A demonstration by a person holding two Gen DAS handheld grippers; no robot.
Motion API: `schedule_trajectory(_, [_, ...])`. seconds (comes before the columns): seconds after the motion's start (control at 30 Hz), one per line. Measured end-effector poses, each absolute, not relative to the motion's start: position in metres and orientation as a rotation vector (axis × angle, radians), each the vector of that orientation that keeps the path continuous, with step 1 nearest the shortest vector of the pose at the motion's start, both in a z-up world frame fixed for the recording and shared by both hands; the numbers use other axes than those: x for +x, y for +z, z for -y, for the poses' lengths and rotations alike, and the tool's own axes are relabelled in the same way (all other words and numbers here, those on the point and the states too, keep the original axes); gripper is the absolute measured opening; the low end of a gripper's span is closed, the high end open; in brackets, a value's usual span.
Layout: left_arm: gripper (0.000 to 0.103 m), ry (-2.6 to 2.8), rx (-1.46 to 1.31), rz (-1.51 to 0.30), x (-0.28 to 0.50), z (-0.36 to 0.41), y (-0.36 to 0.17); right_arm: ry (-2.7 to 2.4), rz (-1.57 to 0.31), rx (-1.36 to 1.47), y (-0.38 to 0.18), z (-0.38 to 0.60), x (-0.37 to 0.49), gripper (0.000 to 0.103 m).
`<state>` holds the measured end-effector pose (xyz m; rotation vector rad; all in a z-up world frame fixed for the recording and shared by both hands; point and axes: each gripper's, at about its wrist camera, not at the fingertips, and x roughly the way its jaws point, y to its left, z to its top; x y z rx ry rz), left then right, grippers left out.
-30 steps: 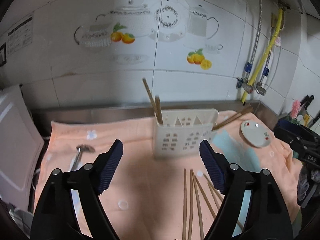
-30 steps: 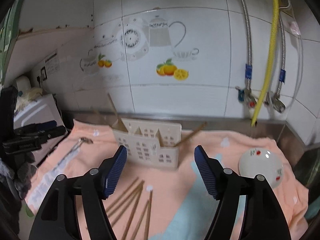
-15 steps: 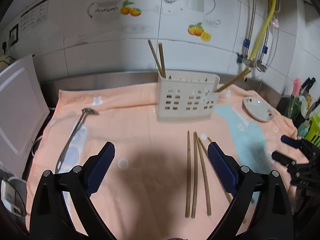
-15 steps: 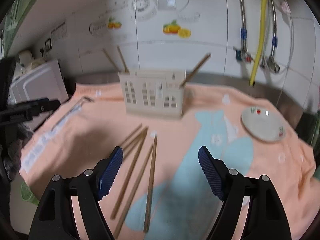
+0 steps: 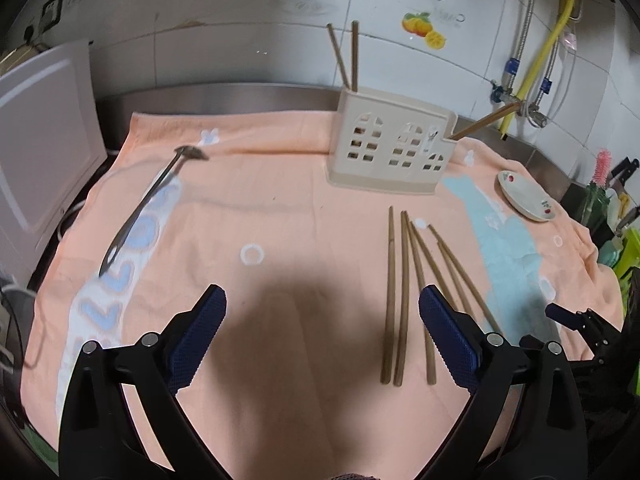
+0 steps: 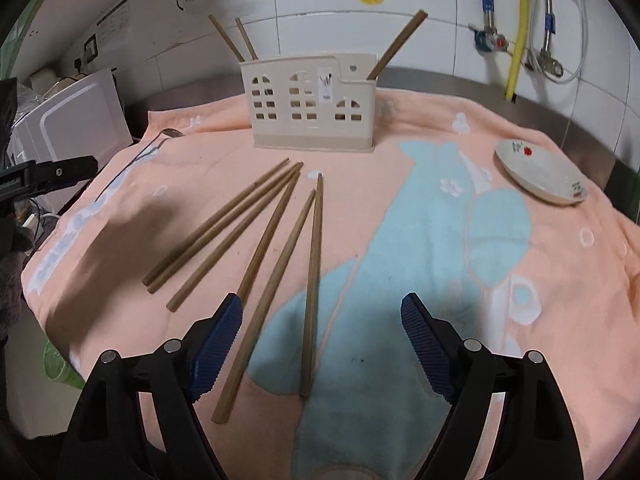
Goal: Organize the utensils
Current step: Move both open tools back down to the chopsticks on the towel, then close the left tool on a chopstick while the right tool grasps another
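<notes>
Bare towel [image 5: 280,208] between spoon [image 5: 144,204] and loose chopsticks [image 6: 256,236]: open passage. Holder [image 6: 312,108] blocks the back; plate [image 6: 540,172] sits far right, well apart.

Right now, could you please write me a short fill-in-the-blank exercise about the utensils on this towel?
1. The loose chopsticks lie on the towel in front of the ____.
2. The small white dish holding nothing lies to the ____ of the holder in both views.
3. The left gripper and right gripper are both ____, nothing between their pads.

Missing words: holder; right; open
</notes>
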<state>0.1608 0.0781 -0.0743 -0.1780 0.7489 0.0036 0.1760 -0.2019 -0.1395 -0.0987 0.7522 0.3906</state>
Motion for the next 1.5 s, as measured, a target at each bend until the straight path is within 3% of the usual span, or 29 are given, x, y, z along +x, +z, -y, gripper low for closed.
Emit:
schedule_trajectory(0.7, [0.096,0.05,-0.21,-0.825,0.156,-0.094,-0.108,0.406,-0.798,-0.12,-0.16,0.184,0.189,0.03])
schedule_trajectory(1.03, [0.095,0.028,-0.193,-0.832,0.159,-0.084,-0.113,0.408,-0.828,-0.135,-0.168,0.18,0.191,0.016])
schedule_trajectory(1.2, [0.083,0.005,-0.182,-0.839,0.16,-0.078,-0.115,0.389,-0.833,-0.149,-0.172,0.179,0.192,0.008])
schedule_trajectory(1.5, [0.056,-0.092,-0.155,-0.861,0.168,-0.051,-0.123,0.386,-0.828,-0.132,-0.173,0.181,0.194,0.007])
